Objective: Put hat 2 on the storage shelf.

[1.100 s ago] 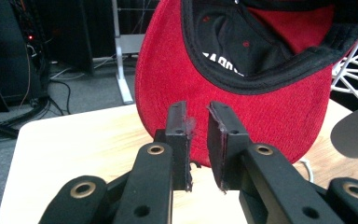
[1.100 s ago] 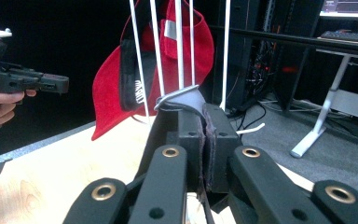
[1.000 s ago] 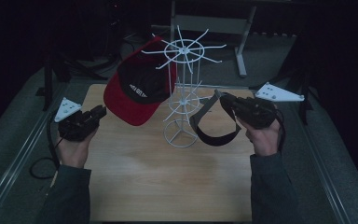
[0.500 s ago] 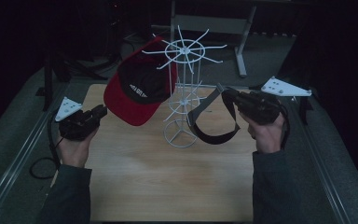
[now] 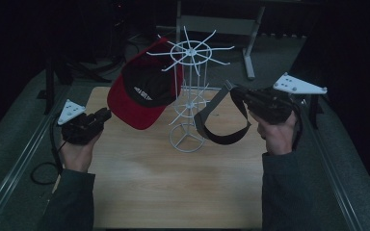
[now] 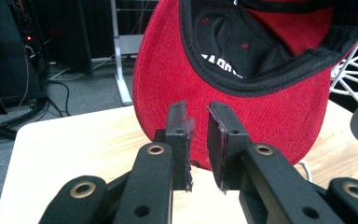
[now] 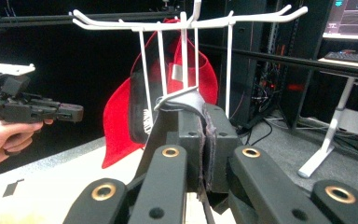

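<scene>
Right gripper [image 5: 232,90]: we saw its jaws clenched on a dark grey visor [image 5: 221,120], gripped at one end of the band, just beside the white wire rack [image 5: 187,103].
Right gripper, own view [image 7: 204,122]: we found the pads pressed tight together, with a strip of the visor [image 7: 182,101] pinched between them and curling up toward a rack [image 7: 186,56] prong.
Left gripper [image 5: 102,115]: we saw it held low at the table's left side, pointing at the red cap [image 5: 142,96], apart from it.
Left gripper, own view [image 6: 198,135]: we noted a narrow gap between the jaws, nothing in it; the cap's red brim [image 6: 279,112] lay just beyond the tips, and we could not tell whether they touched it.
Rack: we saw it standing upright on the wooden table [image 5: 173,187], holding the cap on its left upper prongs.
Visor: we saw its loop hanging off the gripper, down beside the lower part of the rack.
View differences: the left gripper view gave us white lettering inside the cap; the right gripper view gave us the other hand with its gripper [image 7: 74,113] at the far left.
</scene>
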A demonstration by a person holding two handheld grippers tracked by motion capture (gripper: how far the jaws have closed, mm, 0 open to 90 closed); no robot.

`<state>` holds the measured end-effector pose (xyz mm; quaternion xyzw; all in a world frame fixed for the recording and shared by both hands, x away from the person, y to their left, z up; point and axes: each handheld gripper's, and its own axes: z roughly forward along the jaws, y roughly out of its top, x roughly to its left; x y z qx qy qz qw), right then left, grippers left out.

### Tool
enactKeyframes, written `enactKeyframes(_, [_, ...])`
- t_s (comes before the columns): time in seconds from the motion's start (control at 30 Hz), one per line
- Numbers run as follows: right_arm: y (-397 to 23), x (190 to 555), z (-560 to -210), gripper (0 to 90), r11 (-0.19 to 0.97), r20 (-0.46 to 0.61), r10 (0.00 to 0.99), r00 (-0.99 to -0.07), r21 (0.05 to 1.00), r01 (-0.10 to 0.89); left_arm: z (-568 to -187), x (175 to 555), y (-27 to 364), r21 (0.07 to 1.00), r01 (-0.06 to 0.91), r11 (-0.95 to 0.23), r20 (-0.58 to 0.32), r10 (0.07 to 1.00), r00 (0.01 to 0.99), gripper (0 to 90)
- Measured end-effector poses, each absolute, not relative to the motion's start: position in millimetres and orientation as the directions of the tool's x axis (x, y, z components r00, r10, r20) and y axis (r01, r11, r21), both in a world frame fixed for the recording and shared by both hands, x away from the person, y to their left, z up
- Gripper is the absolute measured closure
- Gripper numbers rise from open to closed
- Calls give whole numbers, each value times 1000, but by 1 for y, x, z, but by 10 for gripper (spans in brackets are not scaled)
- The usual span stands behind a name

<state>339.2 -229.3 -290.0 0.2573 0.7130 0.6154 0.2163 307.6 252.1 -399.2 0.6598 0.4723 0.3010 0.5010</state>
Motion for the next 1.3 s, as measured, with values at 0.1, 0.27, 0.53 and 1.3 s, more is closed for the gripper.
enactKeyframes(0.1, [-230,339,-288,869,104,13,629,-777,989,100,-399,308,252,945,322,-52,-76,925,373,792])
enactKeyframes(0.27, [-229,341,-285,869,109,10,626,-780,989,100,-399,308,251,945,322,-53,-75,924,374,792])
enactKeyframes(0.53, [-231,341,-277,869,89,16,622,-783,992,91,-399,307,251,946,321,-52,-76,924,374,792])
enactKeyframes(1.3, [-234,343,-267,869,27,61,595,-801,995,96,-400,307,251,945,323,-51,-78,924,374,788])
